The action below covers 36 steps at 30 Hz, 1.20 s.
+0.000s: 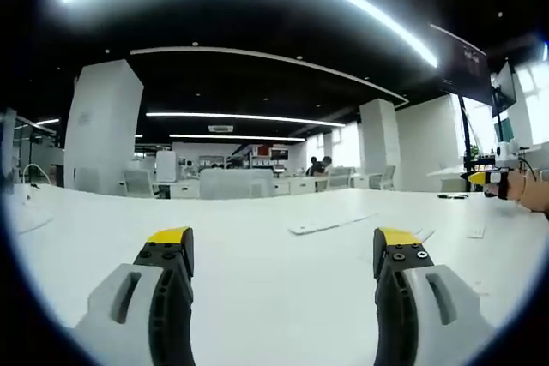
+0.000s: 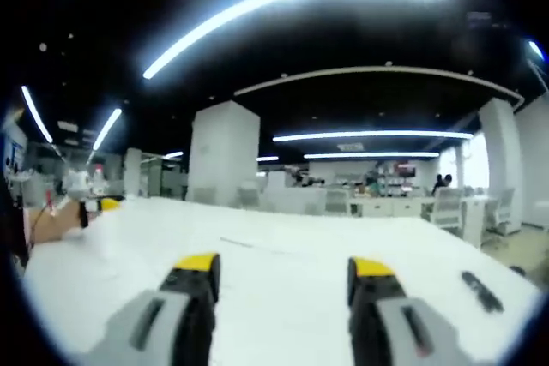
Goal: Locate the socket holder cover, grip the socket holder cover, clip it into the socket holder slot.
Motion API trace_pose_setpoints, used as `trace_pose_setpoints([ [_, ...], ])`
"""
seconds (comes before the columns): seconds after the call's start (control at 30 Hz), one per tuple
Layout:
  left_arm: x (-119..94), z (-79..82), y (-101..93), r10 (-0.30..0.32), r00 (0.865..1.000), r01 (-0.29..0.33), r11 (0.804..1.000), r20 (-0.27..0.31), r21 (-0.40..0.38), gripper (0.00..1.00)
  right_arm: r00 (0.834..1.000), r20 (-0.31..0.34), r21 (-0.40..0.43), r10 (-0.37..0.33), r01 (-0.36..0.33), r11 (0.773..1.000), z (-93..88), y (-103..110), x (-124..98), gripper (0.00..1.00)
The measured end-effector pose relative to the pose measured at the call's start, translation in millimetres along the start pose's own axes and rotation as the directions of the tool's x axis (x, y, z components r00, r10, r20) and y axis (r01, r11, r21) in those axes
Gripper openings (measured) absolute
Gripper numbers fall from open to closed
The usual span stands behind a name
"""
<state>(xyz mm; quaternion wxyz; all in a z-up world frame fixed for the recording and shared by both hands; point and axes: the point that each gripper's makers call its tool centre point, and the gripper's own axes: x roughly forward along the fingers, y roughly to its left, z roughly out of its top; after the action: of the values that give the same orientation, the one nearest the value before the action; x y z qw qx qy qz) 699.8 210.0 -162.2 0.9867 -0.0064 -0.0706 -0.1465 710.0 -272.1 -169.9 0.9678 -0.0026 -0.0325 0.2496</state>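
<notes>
Here, white cover strip lying flat on table, long axis running crosswise

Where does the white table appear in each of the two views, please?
Left gripper view: the white table spans the lower half, under the open left claw.
Right gripper view: it spans the lower half, under the open right claw.
Shared landmark: the paired ceiling light strips beyond it.
</notes>
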Motion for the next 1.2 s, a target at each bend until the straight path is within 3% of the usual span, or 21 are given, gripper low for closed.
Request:
trace_pose_setpoints([
  [0.23, -0.1, -5.4, 0.1, 0.020, 0.999, -0.020, 1.000, -0.033, -0.007, 0.86, 1.000, -0.016, -0.024, -0.003, 0.003, 1.000, -2.9, -0.4, 1.7, 0.61],
  [0.67, -1.4, 3.0, -8.1, -0.001, 1.000, 0.001, 1.000, -0.018, -0.003, 0.87, 0.998, -0.051, -0.053, -0.032, 0.029, 0.998, -14.0, -9.5, 2.4, 0.60],
  [1.2, -3.2, 8.6, -17.3, -0.005, 1.000, 0.005, 1.000, -0.015, -0.004, 0.86, 0.999, -0.030, -0.045, -0.030, 0.029, 0.999, -10.0, -10.6, 0.2, 0.58],
])
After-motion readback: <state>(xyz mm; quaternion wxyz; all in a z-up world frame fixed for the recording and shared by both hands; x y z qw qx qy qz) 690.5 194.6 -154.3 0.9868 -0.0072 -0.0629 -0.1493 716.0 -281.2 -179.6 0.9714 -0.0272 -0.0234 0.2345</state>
